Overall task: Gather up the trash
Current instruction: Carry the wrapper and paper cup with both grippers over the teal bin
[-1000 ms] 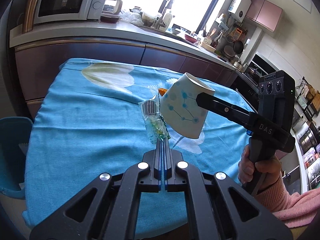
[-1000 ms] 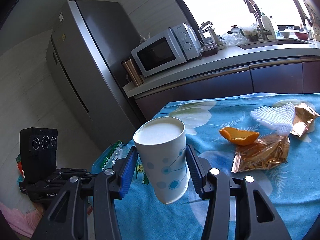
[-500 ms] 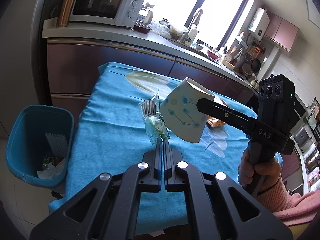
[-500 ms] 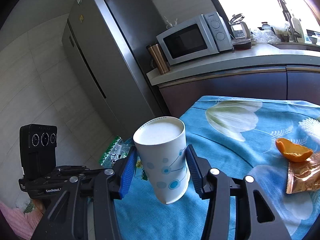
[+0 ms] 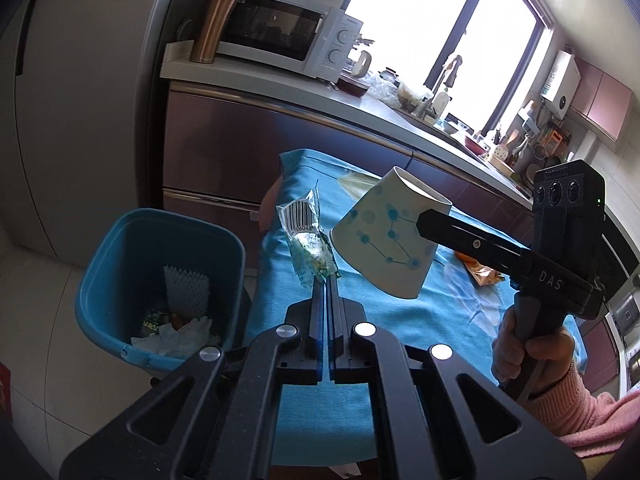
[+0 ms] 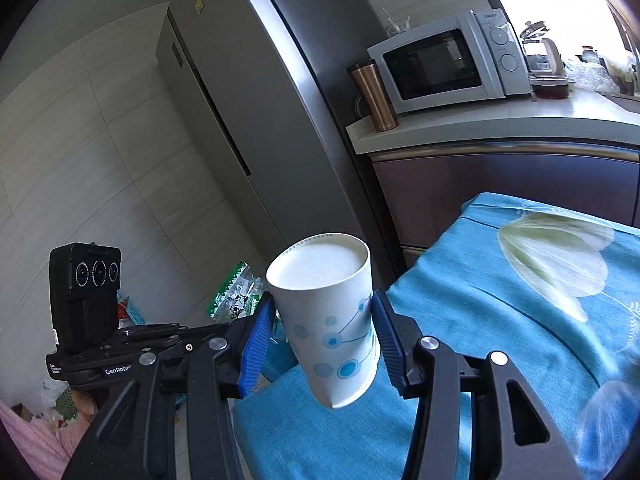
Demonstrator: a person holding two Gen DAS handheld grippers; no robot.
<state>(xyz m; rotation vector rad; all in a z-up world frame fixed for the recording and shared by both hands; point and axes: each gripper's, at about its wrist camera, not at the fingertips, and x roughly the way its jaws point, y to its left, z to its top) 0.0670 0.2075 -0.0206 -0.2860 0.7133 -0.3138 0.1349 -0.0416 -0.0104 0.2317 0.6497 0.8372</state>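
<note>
My left gripper (image 5: 325, 280) is shut on a clear and green plastic wrapper (image 5: 307, 240) with a barcode, held above the table's left edge. My right gripper (image 6: 324, 332) is shut on a white paper cup (image 6: 328, 320) with blue dots, held in the air; the cup also shows in the left wrist view (image 5: 388, 240). A blue trash bin (image 5: 160, 284) stands on the floor left of the table, with a white foam net and crumpled paper inside. The wrapper also shows in the right wrist view (image 6: 234, 296), left of the cup.
The table has a blue cloth (image 5: 360, 320) with a flower print (image 6: 556, 252). An orange peel and a gold wrapper (image 5: 480, 272) lie behind the cup. A counter with a microwave (image 5: 280, 40) and a copper tumbler (image 6: 376, 96) stands behind, beside a grey fridge (image 6: 240, 100).
Both grippers have moved left toward the table's edge with their loads. The trash bin has come into fuller view in the left wrist view. The orange peel has left the right wrist view.
</note>
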